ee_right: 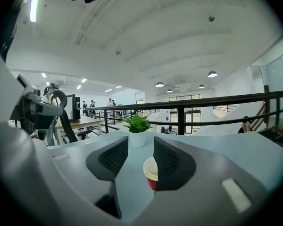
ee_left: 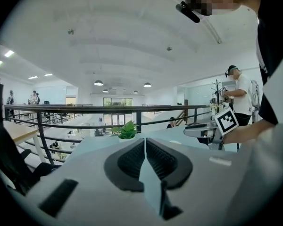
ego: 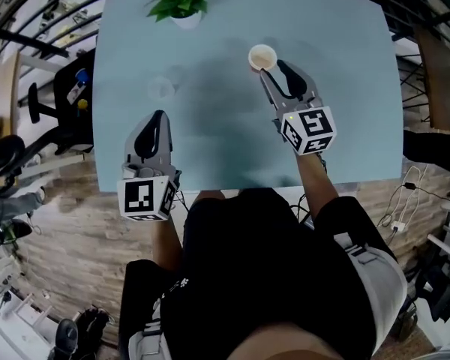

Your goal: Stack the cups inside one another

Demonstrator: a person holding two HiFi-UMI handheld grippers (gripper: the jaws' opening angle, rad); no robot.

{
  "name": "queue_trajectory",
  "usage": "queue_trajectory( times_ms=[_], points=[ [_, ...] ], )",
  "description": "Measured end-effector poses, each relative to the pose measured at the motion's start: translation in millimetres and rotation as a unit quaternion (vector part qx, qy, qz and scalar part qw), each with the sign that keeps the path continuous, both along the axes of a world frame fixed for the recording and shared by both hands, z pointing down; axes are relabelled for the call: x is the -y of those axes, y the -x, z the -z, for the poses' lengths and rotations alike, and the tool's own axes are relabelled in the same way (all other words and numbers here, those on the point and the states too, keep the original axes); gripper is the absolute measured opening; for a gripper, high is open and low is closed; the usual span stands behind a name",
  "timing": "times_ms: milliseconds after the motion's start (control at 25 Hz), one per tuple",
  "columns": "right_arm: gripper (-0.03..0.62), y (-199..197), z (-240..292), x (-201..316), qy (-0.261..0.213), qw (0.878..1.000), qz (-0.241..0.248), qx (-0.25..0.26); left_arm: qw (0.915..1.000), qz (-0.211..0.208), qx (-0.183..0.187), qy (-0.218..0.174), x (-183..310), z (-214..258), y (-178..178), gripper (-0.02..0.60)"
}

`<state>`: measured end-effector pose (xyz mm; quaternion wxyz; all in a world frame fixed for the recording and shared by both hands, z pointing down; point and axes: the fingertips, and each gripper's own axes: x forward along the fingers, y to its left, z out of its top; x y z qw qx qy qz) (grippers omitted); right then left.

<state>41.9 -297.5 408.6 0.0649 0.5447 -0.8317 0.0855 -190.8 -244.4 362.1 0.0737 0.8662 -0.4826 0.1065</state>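
Observation:
A small red paper cup with a cream rim stands upright on the pale blue table, towards the far side. My right gripper hovers just behind it, jaws parted and empty. In the right gripper view the cup shows low in the gap, partly hidden by the right finger; neither pad presses on it. My left gripper is over the near left of the table, with its pads closed together on nothing. A faint pale round shape lies beyond it; I cannot tell what it is.
A potted green plant in a white pot stands at the table's far edge, also the plant ahead of the right jaws. Black railings run behind the table. A black chair is off the table's left side.

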Motion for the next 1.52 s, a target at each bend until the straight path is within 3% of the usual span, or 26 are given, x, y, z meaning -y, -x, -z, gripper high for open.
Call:
queue_trajectory(
  times_ms=[560, 880, 1120, 1520],
  points=[
    [0.048, 4, 29, -55, -0.013, 0.998, -0.064, -0.001, 0.9937, -0.102, -0.045, -0.009, 18, 13, -28, -0.005],
    [0.043, 22, 33, -72, -0.01, 0.997, -0.081, -0.002, 0.989, -0.137, -0.054, -0.007, 20, 11, -26, -0.005],
    [0.051, 59, 29, -66, -0.01, 0.998, -0.06, -0.001, 0.9898, -0.13, -0.057, -0.008, 22, 10, 5, -0.005],
    [0.113, 150, 12, -29, -0.005, 1.0, 0.012, 0.016, 0.9959, -0.082, -0.038, -0.007, 30, 3, 84, -0.005]
  ],
)
